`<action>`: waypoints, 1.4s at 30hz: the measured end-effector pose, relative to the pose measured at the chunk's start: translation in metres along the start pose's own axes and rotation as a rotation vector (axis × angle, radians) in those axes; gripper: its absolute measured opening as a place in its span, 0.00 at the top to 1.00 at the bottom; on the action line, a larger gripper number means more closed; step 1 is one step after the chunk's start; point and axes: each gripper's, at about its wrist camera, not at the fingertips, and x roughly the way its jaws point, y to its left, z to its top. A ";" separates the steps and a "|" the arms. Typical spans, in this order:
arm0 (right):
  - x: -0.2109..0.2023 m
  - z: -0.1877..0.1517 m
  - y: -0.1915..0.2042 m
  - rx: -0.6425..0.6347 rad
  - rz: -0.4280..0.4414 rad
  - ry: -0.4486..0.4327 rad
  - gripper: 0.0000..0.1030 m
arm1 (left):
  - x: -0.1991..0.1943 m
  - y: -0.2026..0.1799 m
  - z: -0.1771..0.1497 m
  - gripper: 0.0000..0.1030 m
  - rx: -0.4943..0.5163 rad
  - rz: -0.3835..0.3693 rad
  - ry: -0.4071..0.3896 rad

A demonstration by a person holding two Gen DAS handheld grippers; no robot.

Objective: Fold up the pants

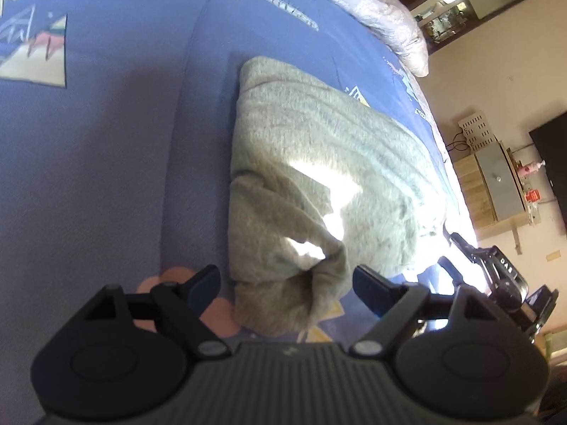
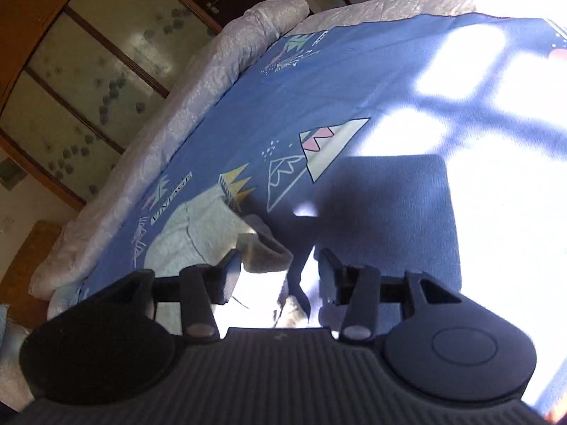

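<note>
Grey knit pants (image 1: 319, 177) lie in a folded bundle on the blue patterned bedsheet (image 1: 106, 177). My left gripper (image 1: 287, 283) is open, its fingers on either side of the bundle's near end, not closed on it. In the right wrist view, my right gripper (image 2: 280, 272) is open above the sheet (image 2: 354, 88). A grey edge of the pants (image 2: 198, 237) lies just ahead of its left finger, with a fold of cloth between the fingers but not pinched. The right gripper also shows in the left wrist view (image 1: 496, 269) at the right.
A pale quilted bedcover (image 2: 177, 113) runs along the bed's far edge. A wooden wardrobe with glass panels (image 2: 88, 71) stands beyond it. A wooden cabinet with a grey box (image 1: 496, 184) stands by the wall. Bright sun patches (image 2: 496, 177) fall on the sheet.
</note>
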 end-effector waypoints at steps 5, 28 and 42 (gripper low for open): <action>0.035 -0.017 -0.010 0.085 0.042 0.151 0.39 | 0.024 0.004 -0.003 0.78 -0.032 0.013 0.036; -0.062 -0.063 0.021 -0.085 -0.046 0.141 0.61 | -0.091 0.105 -0.063 0.82 -0.324 -0.010 -0.001; 0.046 -0.037 0.094 -0.198 0.179 0.237 0.68 | -0.026 0.011 0.001 0.73 -0.039 -0.102 -0.011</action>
